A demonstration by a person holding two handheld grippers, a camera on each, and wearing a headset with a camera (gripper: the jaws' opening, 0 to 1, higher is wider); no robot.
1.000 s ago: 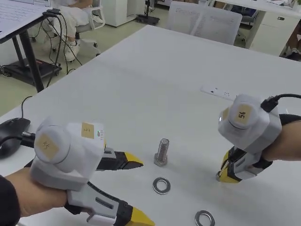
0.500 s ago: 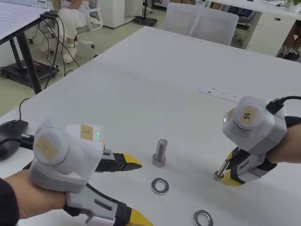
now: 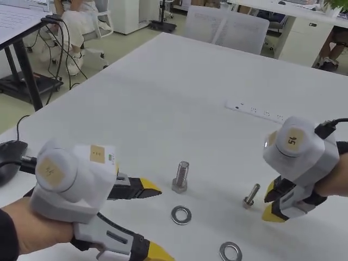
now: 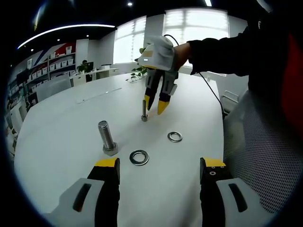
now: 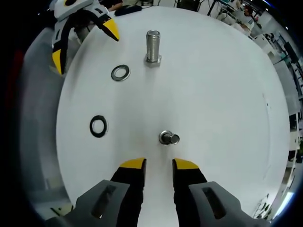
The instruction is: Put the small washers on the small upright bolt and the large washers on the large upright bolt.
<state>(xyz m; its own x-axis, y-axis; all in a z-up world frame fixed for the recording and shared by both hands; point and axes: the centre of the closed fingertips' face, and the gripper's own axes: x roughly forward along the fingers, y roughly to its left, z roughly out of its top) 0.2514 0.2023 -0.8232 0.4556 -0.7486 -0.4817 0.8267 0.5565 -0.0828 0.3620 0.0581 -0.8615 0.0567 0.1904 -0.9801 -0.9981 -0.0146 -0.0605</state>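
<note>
Smooth white tabletop (image 3: 163,98). The big bolt (image 3: 180,176), shiny threaded steel, stands hex-head down, axis vertical. The small bolt (image 3: 250,195) is to its right, upright too, maybe leaning a bit. Two flat metal rings lie nearer: first washer (image 3: 181,214), second washer (image 3: 230,251). The right hand-held gripper (image 3: 272,202) sits just beside the small bolt, jaws narrow, holding nothing. The left hand-held gripper (image 3: 156,220) is wide apart and empty.
</note>
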